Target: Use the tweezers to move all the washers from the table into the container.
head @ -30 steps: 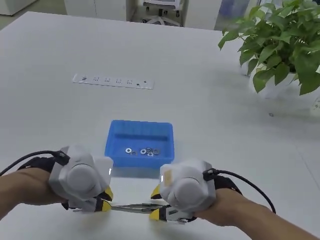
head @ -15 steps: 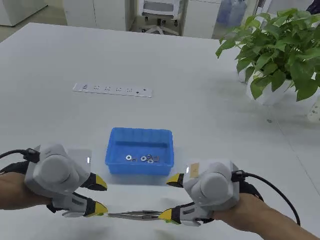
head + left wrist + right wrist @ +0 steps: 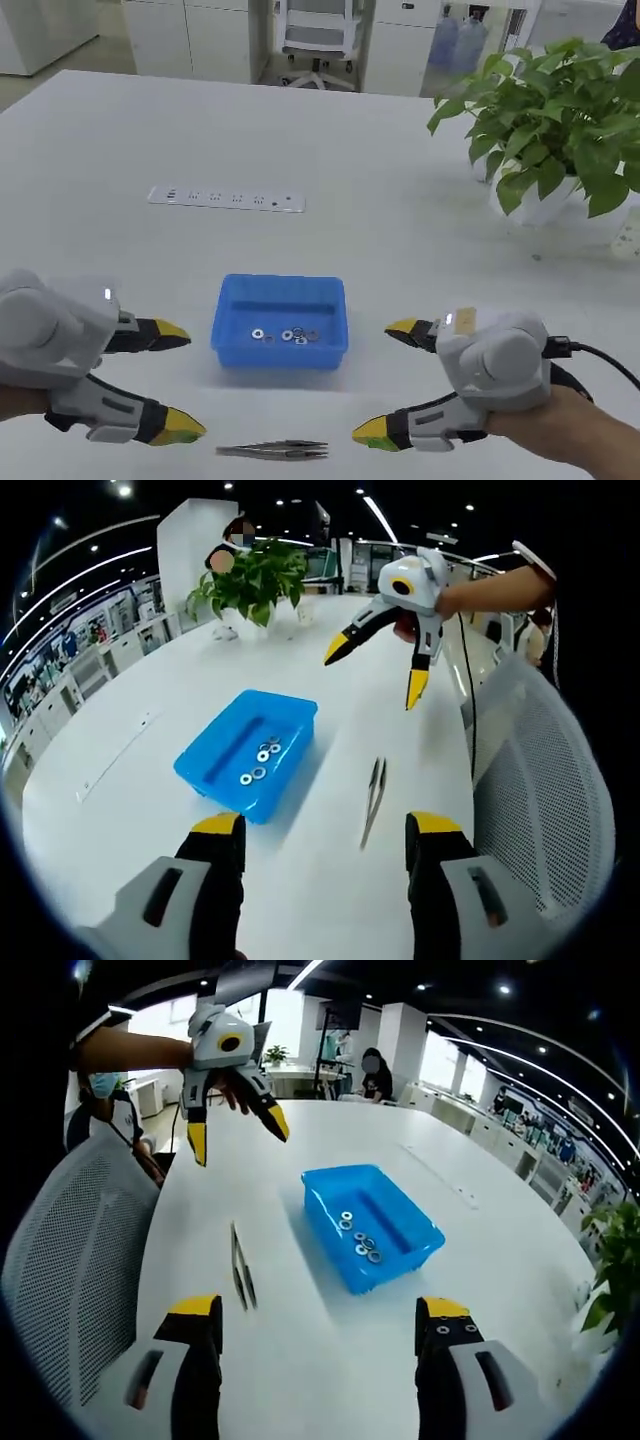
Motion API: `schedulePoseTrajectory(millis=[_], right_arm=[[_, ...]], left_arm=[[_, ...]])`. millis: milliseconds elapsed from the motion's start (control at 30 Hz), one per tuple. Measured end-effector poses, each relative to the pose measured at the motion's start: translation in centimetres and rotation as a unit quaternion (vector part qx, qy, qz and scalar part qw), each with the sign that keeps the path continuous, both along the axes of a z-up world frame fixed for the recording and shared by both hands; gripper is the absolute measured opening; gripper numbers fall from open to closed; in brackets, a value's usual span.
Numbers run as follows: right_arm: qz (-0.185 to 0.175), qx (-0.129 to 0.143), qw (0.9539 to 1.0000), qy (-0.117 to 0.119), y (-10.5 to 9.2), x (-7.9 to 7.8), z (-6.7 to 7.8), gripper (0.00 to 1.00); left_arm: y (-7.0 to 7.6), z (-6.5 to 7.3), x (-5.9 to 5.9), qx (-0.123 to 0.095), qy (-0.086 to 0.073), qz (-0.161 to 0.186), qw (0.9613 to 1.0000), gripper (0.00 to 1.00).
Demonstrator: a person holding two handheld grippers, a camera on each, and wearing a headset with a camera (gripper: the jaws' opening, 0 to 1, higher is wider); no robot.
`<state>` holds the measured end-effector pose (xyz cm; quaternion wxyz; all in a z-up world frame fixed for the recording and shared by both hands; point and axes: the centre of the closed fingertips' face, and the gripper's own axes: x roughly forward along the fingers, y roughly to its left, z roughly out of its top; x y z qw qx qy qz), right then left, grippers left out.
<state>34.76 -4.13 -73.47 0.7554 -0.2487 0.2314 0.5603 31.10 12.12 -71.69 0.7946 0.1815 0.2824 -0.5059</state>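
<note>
Blue plastic container [image 3: 280, 356] at twelve o'clock holds metal washers [image 3: 287, 334]. Slim metal tweezers [image 3: 272, 451] lie on the worktop [image 3: 400, 230] between my left gripper [image 3: 192, 382] and right gripper [image 3: 374, 380], both jaws released.

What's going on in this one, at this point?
A person holds tongs in each hand over a white table. The left tongs and the right tongs are both open and hold nothing. The tweezers lie flat on the table between them. Several washers sit inside the blue container just beyond. The moving looks done, with the tweezers set down.
</note>
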Motion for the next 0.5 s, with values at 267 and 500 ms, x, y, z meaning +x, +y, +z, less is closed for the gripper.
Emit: schedulePoseTrajectory(millis=[267,500], right_arm=[[-0.008,0.003,1.0000,0.001,-1.5,0.3,0.8,0.89],[-0.019,0.010,0.9998,0.007,-2.3,0.2,1.2,0.95]], left_arm=[[0.3,1.0,-0.1,-0.007,-0.009,0.008,0.9999,0.85],[0.7,1.9,0.1,-0.021,-0.013,0.027,0.9993,0.94]])
